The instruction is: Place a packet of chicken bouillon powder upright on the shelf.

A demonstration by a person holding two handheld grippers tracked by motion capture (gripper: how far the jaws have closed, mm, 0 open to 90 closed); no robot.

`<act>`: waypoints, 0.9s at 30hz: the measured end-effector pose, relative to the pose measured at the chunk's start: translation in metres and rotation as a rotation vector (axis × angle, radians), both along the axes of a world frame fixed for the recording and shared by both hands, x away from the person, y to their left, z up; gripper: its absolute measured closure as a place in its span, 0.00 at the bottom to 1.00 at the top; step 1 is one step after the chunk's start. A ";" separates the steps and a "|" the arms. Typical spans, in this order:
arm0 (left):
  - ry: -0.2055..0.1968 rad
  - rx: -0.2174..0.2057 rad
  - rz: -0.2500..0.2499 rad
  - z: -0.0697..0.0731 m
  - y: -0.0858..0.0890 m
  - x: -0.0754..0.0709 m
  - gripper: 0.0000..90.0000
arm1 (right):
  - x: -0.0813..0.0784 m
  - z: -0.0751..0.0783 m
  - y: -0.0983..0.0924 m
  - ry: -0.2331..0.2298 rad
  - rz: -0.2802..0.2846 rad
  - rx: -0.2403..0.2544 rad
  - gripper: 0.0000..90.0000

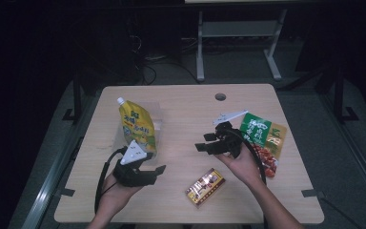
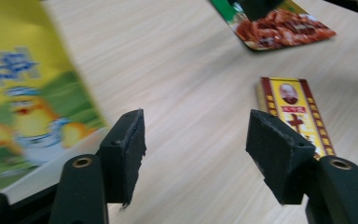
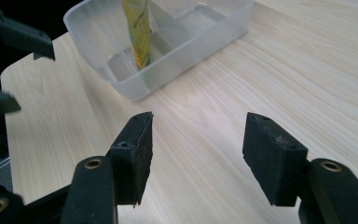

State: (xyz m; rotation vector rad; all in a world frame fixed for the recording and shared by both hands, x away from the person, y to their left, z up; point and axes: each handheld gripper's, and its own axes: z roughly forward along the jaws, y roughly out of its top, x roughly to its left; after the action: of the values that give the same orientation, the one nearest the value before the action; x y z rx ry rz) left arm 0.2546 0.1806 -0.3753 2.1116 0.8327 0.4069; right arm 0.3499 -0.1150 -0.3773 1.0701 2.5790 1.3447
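Left claw (image 1: pixel 158 170) open, nothing between its jaws, over bare desk (image 1: pixel 181 124) just beside the yellow pouch (image 1: pixel 138 126) standing in the clear tub (image 3: pixel 168 51). Right claw (image 1: pixel 201 142) likewise open and empty, near the green packet (image 1: pixel 262 136); small box (image 1: pixel 205 186) lies between both hands.

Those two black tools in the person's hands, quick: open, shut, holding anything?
Left tool: open, nothing between its jaws, bare table beneath.
Right tool: open, holding nothing.
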 end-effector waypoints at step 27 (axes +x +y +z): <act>0.140 0.147 -0.247 -0.067 -0.110 -0.019 0.28 | -0.026 -0.014 -0.050 0.017 -0.077 -0.045 0.41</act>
State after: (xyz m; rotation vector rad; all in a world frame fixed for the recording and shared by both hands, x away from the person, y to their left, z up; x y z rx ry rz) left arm 0.2353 0.0703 -0.4424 2.3673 0.6240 0.1961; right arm 0.3243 -0.1648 -0.3914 1.1652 2.5382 1.2606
